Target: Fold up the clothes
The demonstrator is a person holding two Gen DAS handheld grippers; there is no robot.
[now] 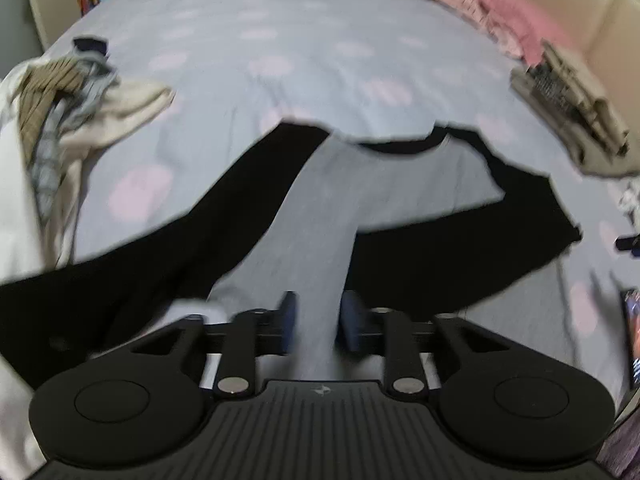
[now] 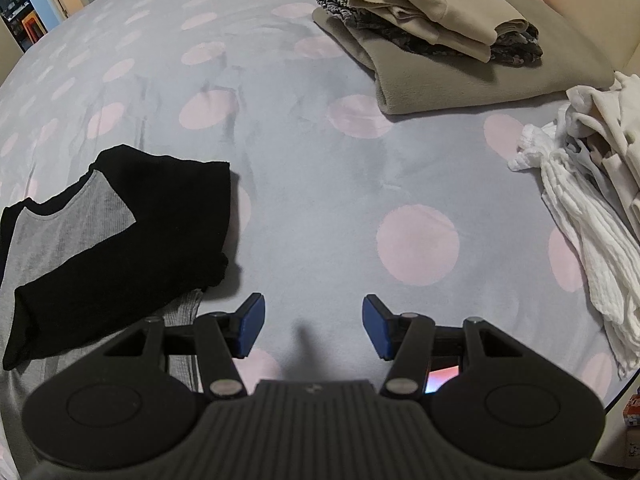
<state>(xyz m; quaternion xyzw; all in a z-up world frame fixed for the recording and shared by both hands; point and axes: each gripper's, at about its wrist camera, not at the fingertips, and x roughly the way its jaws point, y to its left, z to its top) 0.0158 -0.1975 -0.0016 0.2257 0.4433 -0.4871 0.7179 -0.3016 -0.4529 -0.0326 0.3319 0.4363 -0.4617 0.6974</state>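
While left gripper (image 1: 316, 322) hangs empty, jaws apart, over grey-black shirt (image 1: 376, 184) mid-frame, I judge sleeve-fold underway; next needs left sleeve (image 1: 160, 236) pinched. Right gripper (image 2: 313, 328) gapes idle.

The middle of the bed (image 2: 320, 168) lies bare. The shirt (image 2: 120, 232) blocks the left, folded clothes (image 2: 440, 32) the far right, white laundry (image 2: 580, 200) the right edge.
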